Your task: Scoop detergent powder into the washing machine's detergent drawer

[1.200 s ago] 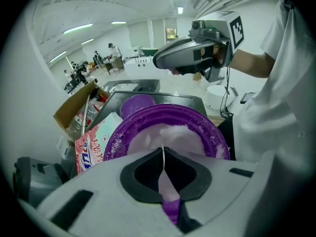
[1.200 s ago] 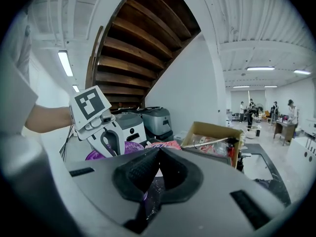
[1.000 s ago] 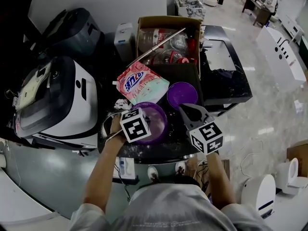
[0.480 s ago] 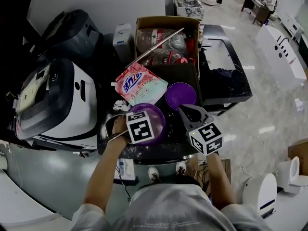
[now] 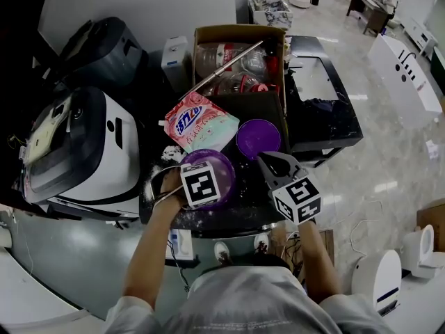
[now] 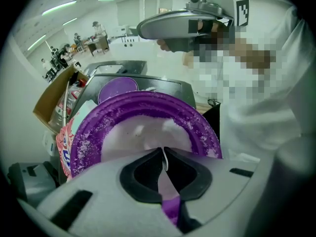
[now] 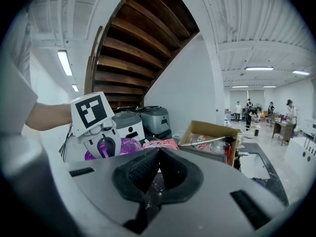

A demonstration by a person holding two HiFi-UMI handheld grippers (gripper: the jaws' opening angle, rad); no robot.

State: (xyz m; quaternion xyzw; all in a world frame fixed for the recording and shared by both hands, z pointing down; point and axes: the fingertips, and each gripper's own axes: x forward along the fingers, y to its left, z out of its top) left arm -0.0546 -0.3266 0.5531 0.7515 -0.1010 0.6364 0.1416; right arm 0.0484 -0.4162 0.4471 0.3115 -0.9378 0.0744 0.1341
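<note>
A purple bowl holds white detergent powder, with grains stuck on its rim. My left gripper is shut on the bowl's near rim. In the head view its marker cube covers part of the bowl on the dark table. My right gripper hovers to the right of the bowl, shut and empty. The pink detergent bag lies just behind the bowl. A white washing machine stands at the left; I cannot make out its drawer.
A round purple lid lies right of the bag. Behind it stands an open cardboard box full of bottles. A grey appliance sits at the back left and a black stand at the right. Spilled powder speckles the table.
My left gripper has crept slightly to the right over the bowl, still shut on its rim. The right gripper has stayed put.
</note>
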